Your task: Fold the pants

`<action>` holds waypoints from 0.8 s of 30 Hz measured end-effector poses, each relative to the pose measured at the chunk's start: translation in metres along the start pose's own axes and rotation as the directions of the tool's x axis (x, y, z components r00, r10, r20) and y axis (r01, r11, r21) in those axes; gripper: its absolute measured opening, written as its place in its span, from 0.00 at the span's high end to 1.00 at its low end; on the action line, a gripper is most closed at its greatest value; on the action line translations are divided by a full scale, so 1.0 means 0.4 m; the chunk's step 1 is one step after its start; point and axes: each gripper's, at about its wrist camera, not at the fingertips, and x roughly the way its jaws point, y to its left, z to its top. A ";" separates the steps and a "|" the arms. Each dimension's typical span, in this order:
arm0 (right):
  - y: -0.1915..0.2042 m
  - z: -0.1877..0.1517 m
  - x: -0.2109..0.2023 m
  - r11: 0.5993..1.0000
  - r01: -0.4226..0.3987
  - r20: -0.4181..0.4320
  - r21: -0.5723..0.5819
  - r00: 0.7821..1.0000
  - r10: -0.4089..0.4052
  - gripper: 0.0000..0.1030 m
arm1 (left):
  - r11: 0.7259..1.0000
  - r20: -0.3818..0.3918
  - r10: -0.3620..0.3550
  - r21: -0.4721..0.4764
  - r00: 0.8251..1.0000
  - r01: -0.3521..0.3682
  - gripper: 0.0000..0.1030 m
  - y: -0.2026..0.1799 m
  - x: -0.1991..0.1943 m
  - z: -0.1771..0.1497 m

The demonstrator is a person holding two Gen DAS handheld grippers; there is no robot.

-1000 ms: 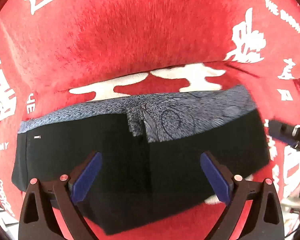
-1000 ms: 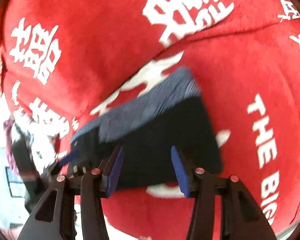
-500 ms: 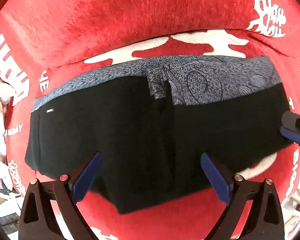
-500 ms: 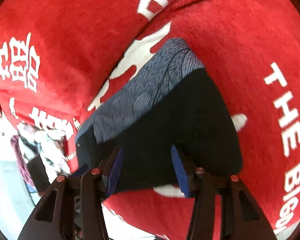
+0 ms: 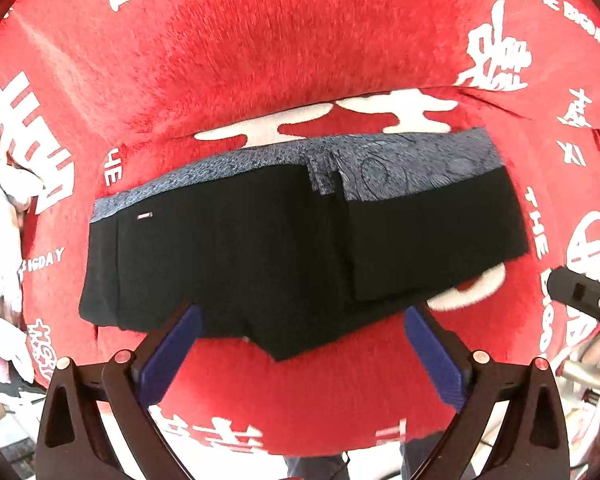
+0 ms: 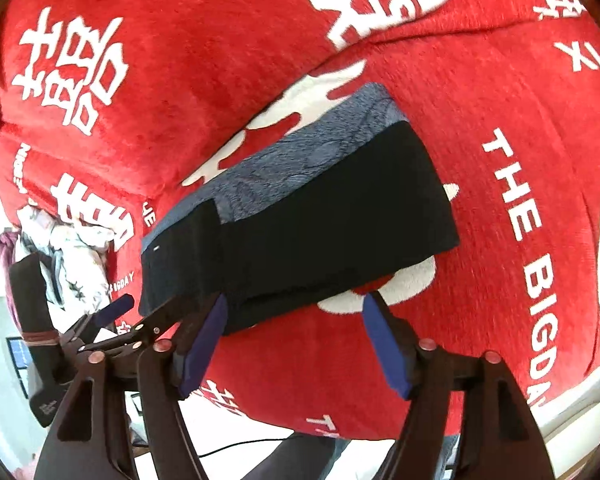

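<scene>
The pants [image 5: 292, 248] lie folded into a wide black bundle on the red blanket [image 5: 260, 60]. A gray patterned band runs along the side farthest from both tools.

The left gripper [image 5: 300, 344] points straight down. Its two blue pads are spread wide and hold nothing. The pants lie just ahead of its tips, and the near edge of the cloth sits between the pads and a little past them. The long way of the bundle runs from one pad across to the other, side to side.

The right gripper [image 6: 296, 336] leans down at a slant. Its jaws have just been opening, and nothing is between them. From this tool the pants [image 6: 308, 224] lie ahead and a bit toward its left pad, with one corner of the cloth near that pad.

Both tools are close to the near edge, so either could reach it. I think the fold looks about done. If one more fold is needed, the ends of the long bundle would have to come together sideways.
</scene>
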 end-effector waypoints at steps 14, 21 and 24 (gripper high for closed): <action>0.203 -0.123 -0.058 0.970 0.165 -0.048 -0.177 0.983 -0.176 0.20 | 1.000 -0.134 -0.007 0.008 0.991 0.008 0.01 0.137 -0.079 -0.165; 0.265 -0.139 -0.072 0.956 0.219 -0.058 -0.195 0.970 -0.234 0.20 | 0.999 -0.109 -0.023 -0.036 0.994 0.019 0.01 0.202 -0.122 -0.151; 0.290 -0.131 -0.085 0.950 0.240 -0.044 -0.199 0.966 -0.253 0.20 | 0.999 -0.087 -0.019 -0.046 0.996 0.015 0.01 0.219 -0.136 -0.134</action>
